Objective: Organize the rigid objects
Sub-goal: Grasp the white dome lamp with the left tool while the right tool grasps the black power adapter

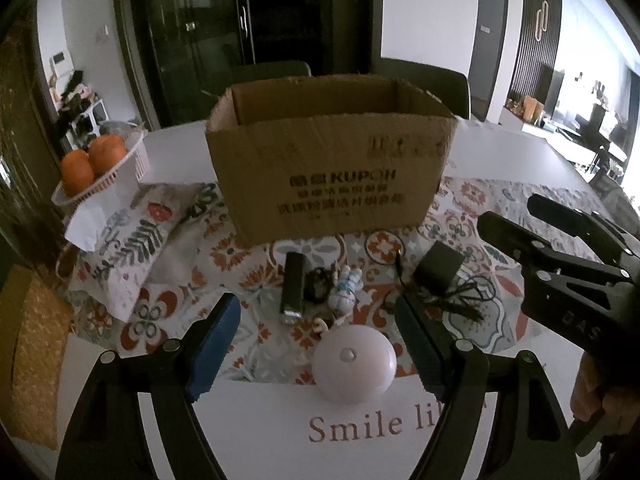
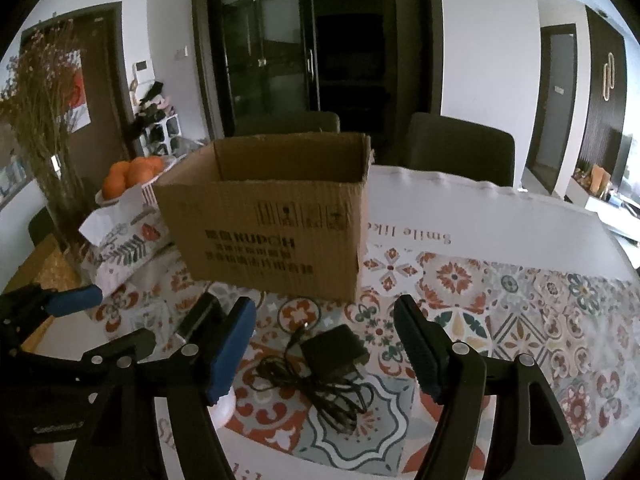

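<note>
An open-topped cardboard box [image 1: 332,160] [image 2: 272,220] stands on the patterned tablecloth. In front of it lie a black rectangular bar [image 1: 293,286] [image 2: 200,316], a coiled black cord [image 1: 318,284], a small white figurine [image 1: 345,292], a round white dome [image 1: 354,362], and a black power adapter [image 1: 438,266] [image 2: 334,350] with its tangled cable [image 2: 320,392]. My left gripper [image 1: 316,308] [image 2: 108,320] hangs open above the bar, figurine and dome, holding nothing. My right gripper [image 2: 325,308] [image 1: 512,210] is open over the adapter, its fingers clear of it.
A white basket of oranges [image 1: 100,168] and a floral tissue pouch [image 1: 132,240] sit left of the box. A vase of dried flowers [image 2: 44,120] stands at the far left, a woven mat [image 1: 36,352] beside the cloth. Two dark chairs [image 2: 460,148] stand behind the table.
</note>
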The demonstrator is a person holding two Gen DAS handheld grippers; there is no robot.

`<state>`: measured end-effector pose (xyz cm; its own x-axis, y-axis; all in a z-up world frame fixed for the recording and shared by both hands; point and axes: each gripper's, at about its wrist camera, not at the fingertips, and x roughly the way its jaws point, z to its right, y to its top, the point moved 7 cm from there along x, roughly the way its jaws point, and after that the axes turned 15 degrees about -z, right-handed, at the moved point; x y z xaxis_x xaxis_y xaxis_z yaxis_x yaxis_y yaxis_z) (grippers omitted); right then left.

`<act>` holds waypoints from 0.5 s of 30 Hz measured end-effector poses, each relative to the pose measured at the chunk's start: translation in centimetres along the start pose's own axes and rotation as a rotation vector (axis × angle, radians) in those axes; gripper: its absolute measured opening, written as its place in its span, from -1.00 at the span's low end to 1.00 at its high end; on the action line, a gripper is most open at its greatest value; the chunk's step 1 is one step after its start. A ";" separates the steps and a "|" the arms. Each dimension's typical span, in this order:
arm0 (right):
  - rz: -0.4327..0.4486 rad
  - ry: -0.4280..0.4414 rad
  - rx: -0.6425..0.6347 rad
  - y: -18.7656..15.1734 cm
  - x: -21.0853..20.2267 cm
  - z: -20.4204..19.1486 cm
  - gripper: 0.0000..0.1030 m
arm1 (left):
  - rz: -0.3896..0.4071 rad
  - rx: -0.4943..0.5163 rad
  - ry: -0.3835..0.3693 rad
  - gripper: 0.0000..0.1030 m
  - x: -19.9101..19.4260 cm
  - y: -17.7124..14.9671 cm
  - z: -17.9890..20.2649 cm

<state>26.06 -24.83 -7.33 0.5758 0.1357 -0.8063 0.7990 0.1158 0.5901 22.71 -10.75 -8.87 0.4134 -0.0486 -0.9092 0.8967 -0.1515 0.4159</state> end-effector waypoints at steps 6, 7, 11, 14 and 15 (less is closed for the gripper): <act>-0.032 0.012 -0.019 -0.8 1.3 0.3 0.45 | -0.043 -0.003 -0.008 0.54 1.4 -1.0 0.6; -0.037 0.013 -0.024 -1.0 1.5 0.3 0.45 | -0.052 -0.002 -0.012 0.54 1.7 -1.1 0.7; -0.066 0.020 -0.042 -1.7 2.5 0.5 0.46 | -0.090 -0.011 -0.035 0.54 2.7 -2.0 1.1; -0.095 0.033 -0.052 -2.2 3.5 0.6 0.47 | -0.118 -0.018 -0.044 0.54 3.6 -2.5 1.3; -0.103 0.032 -0.056 -2.3 3.7 0.6 0.47 | -0.131 -0.025 -0.050 0.54 4.0 -2.7 1.3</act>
<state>26.49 -25.16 -11.69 0.4847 0.1519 -0.8614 0.8421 0.1853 0.5066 21.74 -11.86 -13.64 0.2850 -0.0797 -0.9552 0.9463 -0.1350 0.2937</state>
